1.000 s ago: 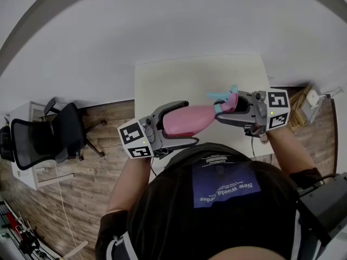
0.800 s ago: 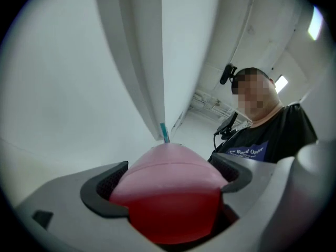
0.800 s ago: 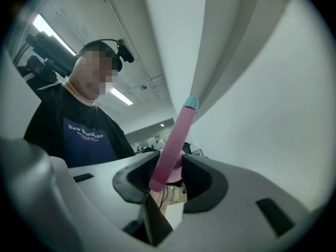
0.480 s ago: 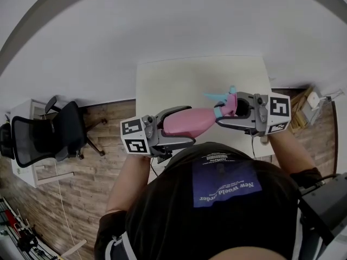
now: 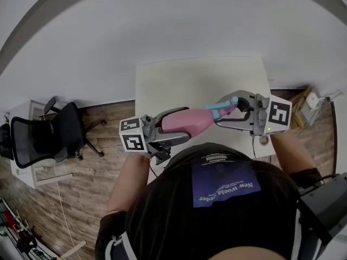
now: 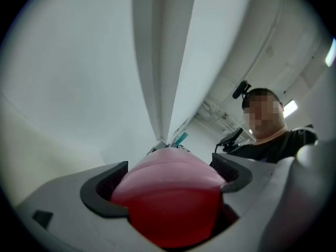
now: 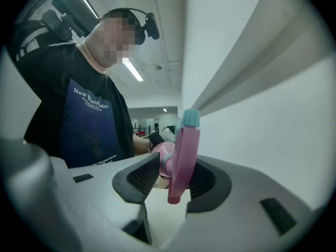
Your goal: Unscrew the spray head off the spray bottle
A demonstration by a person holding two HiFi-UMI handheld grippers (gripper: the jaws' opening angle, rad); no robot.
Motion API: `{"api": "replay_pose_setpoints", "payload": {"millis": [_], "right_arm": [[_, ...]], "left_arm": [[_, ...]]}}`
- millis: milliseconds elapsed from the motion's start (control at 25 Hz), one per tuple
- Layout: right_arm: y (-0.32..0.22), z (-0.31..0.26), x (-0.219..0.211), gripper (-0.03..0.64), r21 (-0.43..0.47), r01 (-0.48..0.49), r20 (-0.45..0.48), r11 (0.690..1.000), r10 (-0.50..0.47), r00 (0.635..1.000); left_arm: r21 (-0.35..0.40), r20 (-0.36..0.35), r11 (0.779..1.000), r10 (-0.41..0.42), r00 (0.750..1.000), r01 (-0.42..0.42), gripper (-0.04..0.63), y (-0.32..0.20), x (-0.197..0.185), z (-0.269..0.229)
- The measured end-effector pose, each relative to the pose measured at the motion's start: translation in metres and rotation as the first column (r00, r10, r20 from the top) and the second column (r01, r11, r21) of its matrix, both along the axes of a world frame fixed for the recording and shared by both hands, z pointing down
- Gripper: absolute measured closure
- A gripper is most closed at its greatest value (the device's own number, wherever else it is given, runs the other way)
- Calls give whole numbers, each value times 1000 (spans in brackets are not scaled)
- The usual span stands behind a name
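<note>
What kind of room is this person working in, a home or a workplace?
Most likely an office or lab-type workroom: a plain white table, a black swivel office chair on a wood-plank floor, and long strip lights on the ceiling.

I read the spray bottle as pink plastic, smooth, with a faint sheen. Spray head: same smooth plastic, pink with teal parts. Left hand-held gripper and right hand-held gripper: grey moulded plastic, matt. Their pads look dark and finely ribbed. Surface: cream, smooth, matt. Floor: wood planks. The person's shirt: dark cloth.
</note>
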State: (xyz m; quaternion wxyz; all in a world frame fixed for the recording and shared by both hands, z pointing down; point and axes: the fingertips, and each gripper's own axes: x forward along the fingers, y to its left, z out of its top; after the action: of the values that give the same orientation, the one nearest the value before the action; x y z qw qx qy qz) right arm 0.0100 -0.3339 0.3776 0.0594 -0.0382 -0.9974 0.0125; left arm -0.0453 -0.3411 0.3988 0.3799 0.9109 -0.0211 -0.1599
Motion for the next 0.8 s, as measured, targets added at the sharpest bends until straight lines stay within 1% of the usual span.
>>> {"api": "replay_pose_setpoints", "payload": {"millis": [80, 160, 200, 280, 320, 400, 480, 600, 640, 720, 800], "right_arm": [[-4, 6, 2, 491, -4, -20, -37, 1000, 20, 999], [-7, 9, 3, 491, -13, -30, -56, 999, 29, 998], [-7, 10, 3, 491, -9, -28, -63, 1000, 28, 998], [-5, 15, 2, 491, 1, -12, -100, 1000, 12, 995], [-2, 19, 2, 491, -3, 0, -127, 1000, 0, 992], [2, 24, 1, 491, -18, 19, -160, 1000, -21, 987], [4, 25, -2, 491, -30, 26, -150, 999, -30, 988], [5, 22, -6, 489, -66, 34, -130, 997, -43, 991], [6, 23, -6, 470, -81, 34, -134, 996, -45, 990], [8, 24, -7, 400, -108, 37, -145, 993, -53, 988], [11, 27, -7, 394, -118, 44, -162, 992, -63, 985]], "left_arm": [[65, 85, 997, -37, 996, 32, 84, -2, -1, 5], [125, 146, 991, -74, 987, 56, 84, -2, -3, 8], [146, 159, 987, -89, 983, 66, 84, -1, -5, 8], [157, 152, 984, -104, 983, 79, 84, -2, -7, 4], [147, 138, 986, -105, 985, 84, 84, -4, -7, 3], [105, 101, 990, -105, 989, 95, 84, -6, -8, 2], [48, 55, 992, -119, 991, 116, 85, -10, -12, 3], [-27, -28, 988, -155, 988, 154, 86, -15, -19, 2], [-52, -63, 985, -167, 984, 164, 86, -17, -21, 0], [-107, -140, 978, -195, 971, 181, 86, -20, -27, -2], [-152, -201, 969, -225, 953, 197, 87, -23, -32, -3]]}}
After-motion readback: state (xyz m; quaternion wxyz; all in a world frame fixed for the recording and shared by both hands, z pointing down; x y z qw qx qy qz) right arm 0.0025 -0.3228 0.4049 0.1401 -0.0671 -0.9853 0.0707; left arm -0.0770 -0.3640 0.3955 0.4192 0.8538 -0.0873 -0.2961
